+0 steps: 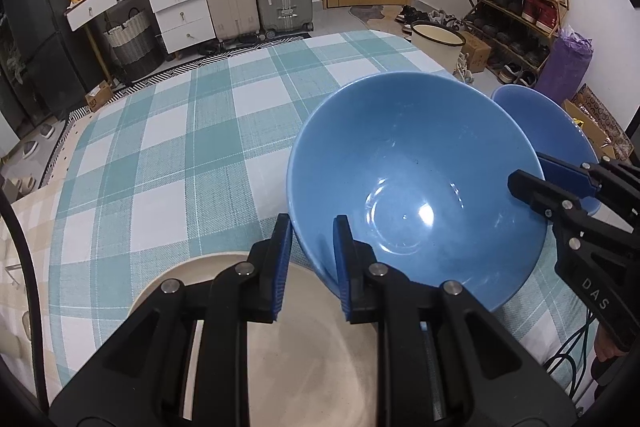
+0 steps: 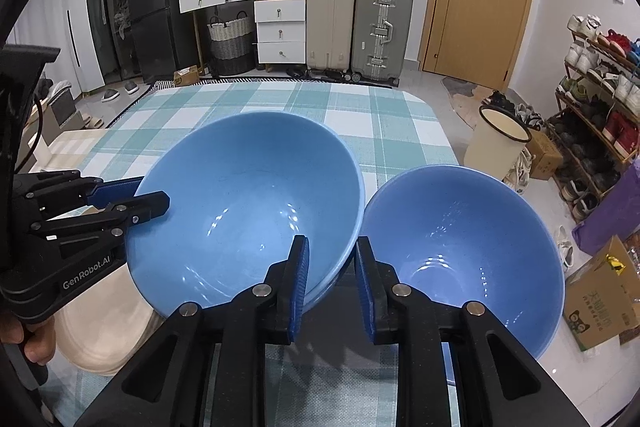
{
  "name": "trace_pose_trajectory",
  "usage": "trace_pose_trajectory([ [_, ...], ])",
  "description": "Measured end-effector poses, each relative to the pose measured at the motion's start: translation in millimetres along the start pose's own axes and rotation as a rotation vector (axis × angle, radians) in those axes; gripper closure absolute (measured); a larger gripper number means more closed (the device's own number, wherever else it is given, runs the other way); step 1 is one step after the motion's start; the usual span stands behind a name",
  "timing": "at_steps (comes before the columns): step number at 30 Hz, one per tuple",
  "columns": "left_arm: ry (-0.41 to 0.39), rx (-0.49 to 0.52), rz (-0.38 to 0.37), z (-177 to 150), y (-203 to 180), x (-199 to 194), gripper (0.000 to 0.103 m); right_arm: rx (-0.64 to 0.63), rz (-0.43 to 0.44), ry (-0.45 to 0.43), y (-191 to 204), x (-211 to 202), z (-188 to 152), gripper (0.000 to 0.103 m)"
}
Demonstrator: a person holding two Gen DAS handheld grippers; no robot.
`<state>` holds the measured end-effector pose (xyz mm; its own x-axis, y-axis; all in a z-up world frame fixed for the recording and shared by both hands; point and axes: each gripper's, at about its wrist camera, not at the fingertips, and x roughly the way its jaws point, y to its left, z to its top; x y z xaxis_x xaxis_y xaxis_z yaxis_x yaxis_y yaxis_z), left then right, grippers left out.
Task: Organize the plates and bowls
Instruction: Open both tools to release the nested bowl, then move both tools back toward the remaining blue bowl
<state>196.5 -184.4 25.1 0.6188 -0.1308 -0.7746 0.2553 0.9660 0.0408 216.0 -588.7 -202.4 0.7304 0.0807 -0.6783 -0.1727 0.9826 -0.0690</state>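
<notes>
Blue and glossy, the large bowl (image 2: 244, 203) is tilted above the checked table (image 1: 160, 147), its lower edge over a cream plate (image 1: 304, 339) at seven o'clock. Left tongs (image 1: 310, 227) pinch its near rim tight; right tongs (image 2: 332, 251) clamp the opposite rim, nearly closed. A smaller blue bowl (image 2: 460, 251) sits just beside it at three o'clock.

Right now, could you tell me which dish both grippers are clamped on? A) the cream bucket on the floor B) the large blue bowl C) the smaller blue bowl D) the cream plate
B: the left gripper pinches the near rim of the large blue bowl, and the right gripper pinches its rim on the side next to the smaller blue bowl.
</notes>
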Motion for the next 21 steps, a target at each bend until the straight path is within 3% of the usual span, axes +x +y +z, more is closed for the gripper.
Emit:
trace_pose_trajectory([
  [3, 0.004, -0.010, -0.012, -1, 4, 2, 0.086, 0.013, 0.009, -0.002, -2, 0, 1, 0.077],
  [7, 0.014, -0.027, -0.050, 2, 8, 1, 0.079, 0.063, 0.038, -0.001, -9, -4, 1, 0.052],
  [9, 0.007, -0.055, -0.094, 2, 12, -4, 0.066, 0.087, 0.052, -0.010, -14, -9, 3, 0.049],
  [10, 0.004, -0.067, -0.106, 3, 13, -6, 0.061, 0.097, 0.052, -0.023, -17, -14, 5, 0.039],
  [11, 0.002, -0.070, -0.108, 3, 13, -10, 0.049, 0.103, 0.052, -0.034, -20, -18, 5, 0.032],
  [12, 0.002, -0.065, -0.108, 3, 10, -14, 0.039, 0.110, 0.057, -0.044, -24, -23, 6, 0.017],
  [13, -0.004, -0.058, -0.111, 3, 8, -19, 0.036, 0.121, 0.065, -0.051, -28, -29, 6, 0.013],
  [16, -0.034, -0.051, -0.145, 2, -2, -35, 0.024, 0.145, 0.056, -0.069, -40, -48, 6, 0.006],
  [18, -0.039, -0.065, -0.170, 3, -9, -41, 0.022, 0.170, 0.020, -0.086, -48, -60, 5, 0.001],
  [21, -0.025, -0.070, -0.188, 3, -19, -51, 0.018, 0.192, 0.004, -0.084, -62, -73, 3, 0.001],
])
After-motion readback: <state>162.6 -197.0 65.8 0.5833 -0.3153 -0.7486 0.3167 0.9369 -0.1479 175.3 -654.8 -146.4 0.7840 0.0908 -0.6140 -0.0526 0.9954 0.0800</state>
